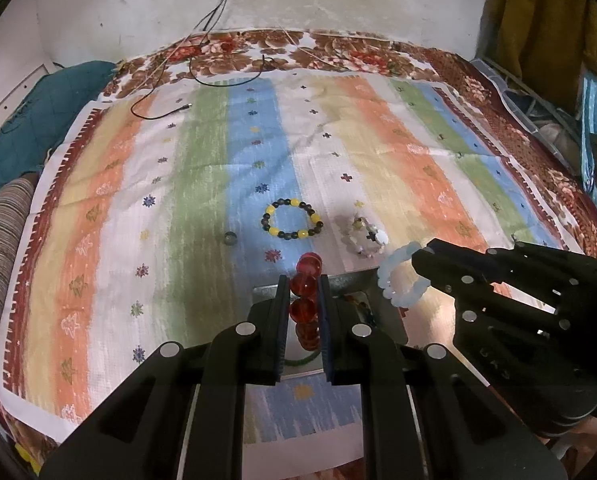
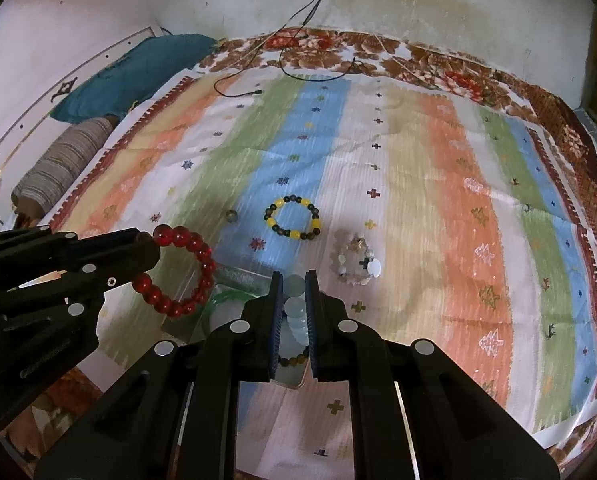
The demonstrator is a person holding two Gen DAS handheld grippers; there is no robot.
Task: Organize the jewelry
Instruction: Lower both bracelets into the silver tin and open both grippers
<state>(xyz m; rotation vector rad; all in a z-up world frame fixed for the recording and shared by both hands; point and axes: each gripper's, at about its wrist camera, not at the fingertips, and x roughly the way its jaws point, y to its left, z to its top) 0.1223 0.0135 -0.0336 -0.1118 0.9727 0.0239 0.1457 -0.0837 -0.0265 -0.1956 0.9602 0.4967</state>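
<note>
A stained white wall (image 1: 138, 8) backs a bed under a striped cloth (image 1: 202, 168), teal pillow (image 1: 38, 120) beside

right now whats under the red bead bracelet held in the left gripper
A clear tray lies below the red glass-bead bracelet; a green loop and some amber beads show inside. The left gripper hides the rest.

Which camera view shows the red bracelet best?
The right wrist view. There the red bracelet hangs from the left tool as almost a full ring of beads, seen from the side. In the left wrist view the bracelet is seen edge-on between the tool's fingers, so only a short column of beads shows.
</note>
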